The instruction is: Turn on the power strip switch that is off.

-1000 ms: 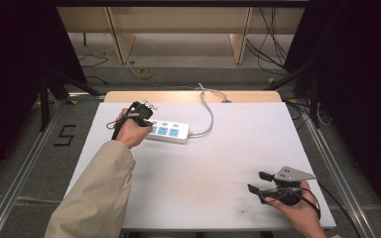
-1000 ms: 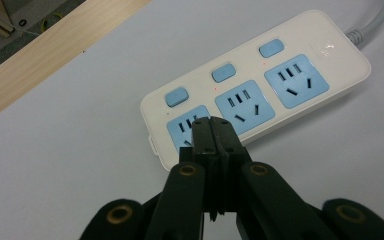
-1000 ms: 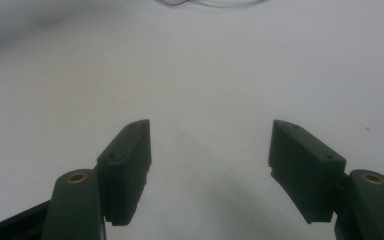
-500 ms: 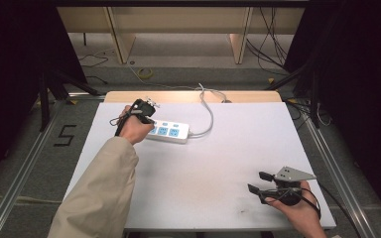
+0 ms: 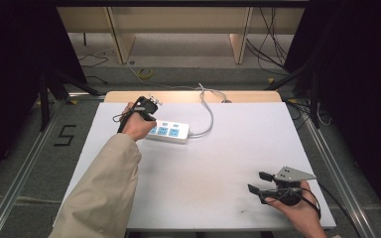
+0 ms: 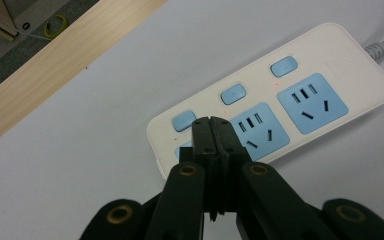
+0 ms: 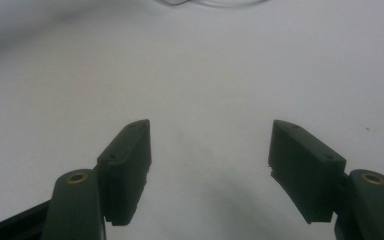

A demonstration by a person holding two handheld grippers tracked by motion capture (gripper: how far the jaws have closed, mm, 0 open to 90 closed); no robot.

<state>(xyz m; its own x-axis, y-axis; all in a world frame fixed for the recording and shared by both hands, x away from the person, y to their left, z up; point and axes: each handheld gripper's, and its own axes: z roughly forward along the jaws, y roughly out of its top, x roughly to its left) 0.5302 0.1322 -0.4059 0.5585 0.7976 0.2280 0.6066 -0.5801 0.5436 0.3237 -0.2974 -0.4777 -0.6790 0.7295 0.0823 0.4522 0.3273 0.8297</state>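
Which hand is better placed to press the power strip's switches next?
Left. The left gripper, jaws shut, sits right over the power strip by its end switch. The right gripper rests open near the table's front right corner, far from the strip.

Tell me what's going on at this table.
A person holds a gripper in each hand. The left gripper, fingers shut together, hovers at the end of a white power strip, by its nearest blue switch. The right gripper waits open near the table's front right corner, holding nothing.
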